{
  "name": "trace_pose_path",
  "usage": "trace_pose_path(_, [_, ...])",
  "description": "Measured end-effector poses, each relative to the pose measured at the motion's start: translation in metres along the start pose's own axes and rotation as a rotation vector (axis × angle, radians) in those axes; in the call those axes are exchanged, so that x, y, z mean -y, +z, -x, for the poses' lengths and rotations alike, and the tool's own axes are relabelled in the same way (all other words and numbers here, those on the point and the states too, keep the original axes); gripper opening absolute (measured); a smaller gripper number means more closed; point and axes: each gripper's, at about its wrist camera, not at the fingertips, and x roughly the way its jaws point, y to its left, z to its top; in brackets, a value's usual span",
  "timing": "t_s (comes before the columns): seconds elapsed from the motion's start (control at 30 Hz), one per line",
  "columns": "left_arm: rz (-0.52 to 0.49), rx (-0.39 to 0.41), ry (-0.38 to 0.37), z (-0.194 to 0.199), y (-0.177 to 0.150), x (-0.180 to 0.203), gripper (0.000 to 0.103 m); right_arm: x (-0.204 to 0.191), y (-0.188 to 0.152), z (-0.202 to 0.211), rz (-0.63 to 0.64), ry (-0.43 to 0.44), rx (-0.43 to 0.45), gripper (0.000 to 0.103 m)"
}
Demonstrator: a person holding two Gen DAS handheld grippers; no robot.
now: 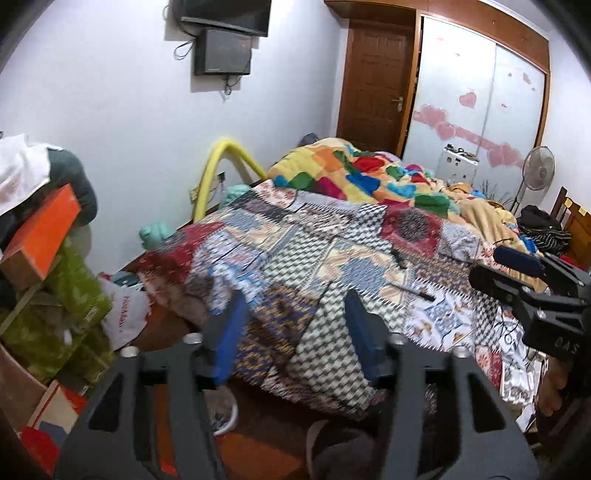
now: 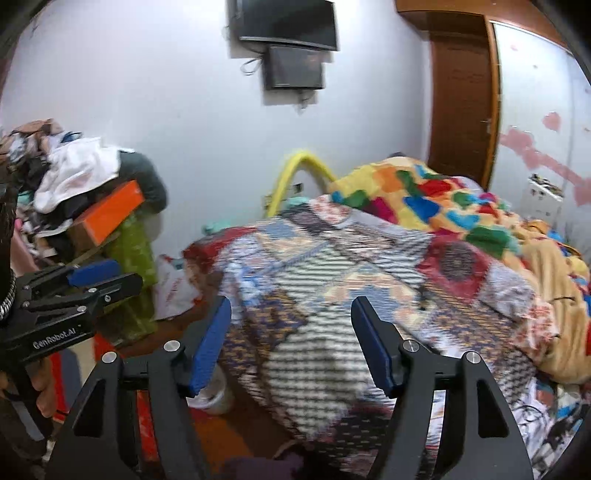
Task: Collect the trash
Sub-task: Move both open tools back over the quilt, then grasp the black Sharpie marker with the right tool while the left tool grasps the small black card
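Note:
My left gripper (image 1: 293, 306) is open and empty, held above the near corner of a bed with a patchwork cover (image 1: 314, 243). My right gripper (image 2: 290, 314) is also open and empty over the same bed (image 2: 332, 258). Each gripper shows in the other's view: the right one at the right edge (image 1: 517, 273), the left one at the left edge (image 2: 96, 280). A white plastic bag with red print (image 1: 123, 314) lies on the floor beside the bed; it also shows in the right wrist view (image 2: 175, 288). A thin dark pen-like object (image 1: 413, 291) lies on the cover.
A pile at the left holds an orange box (image 1: 44, 229), green boxes (image 1: 74, 284) and clothes. A colourful blanket (image 1: 369, 173) covers the far bed. A yellow tube (image 1: 218, 166), brown door (image 1: 373, 85), wardrobe (image 1: 480, 92), standing fan (image 1: 537, 171) and wall TV (image 1: 225, 14) stand behind.

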Motion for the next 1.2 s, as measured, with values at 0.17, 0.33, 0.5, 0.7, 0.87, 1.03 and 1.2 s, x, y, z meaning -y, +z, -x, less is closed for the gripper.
trace_pose_path(0.17, [-0.043, -0.032, -0.052, -0.034, 0.014, 0.045, 0.060, 0.048, -0.004, 0.002, -0.037, -0.078, -0.002, 0.064])
trace_pose_path(0.33, [-0.084, -0.061, -0.096, -0.072, 0.026, 0.082, 0.060, 0.101, -0.011, -0.011, -0.071, -0.163, -0.037, 0.064])
trace_pose_path(0.5, [-0.101, -0.086, -0.130, -0.111, 0.034, 0.108, 0.060, 0.147, -0.022, -0.038, -0.107, -0.203, -0.122, 0.064])
trace_pose_path(0.7, [-0.111, -0.131, -0.146, -0.165, 0.037, 0.127, 0.060, 0.186, -0.043, -0.080, -0.088, -0.229, -0.222, 0.064])
trace_pose_path(0.87, [-0.132, -0.170, -0.133, -0.211, 0.030, 0.137, 0.060, 0.211, -0.060, -0.124, -0.119, -0.218, -0.285, 0.064])
trace_pose_path(1.03, [-0.172, -0.227, -0.134, -0.253, 0.016, 0.144, 0.060, 0.228, -0.078, -0.178, -0.149, -0.172, -0.381, 0.064])
trace_pose_path(1.2, [-0.168, -0.267, -0.149, -0.283, 0.007, 0.143, 0.060, 0.234, -0.090, -0.215, -0.124, -0.128, -0.437, 0.064])
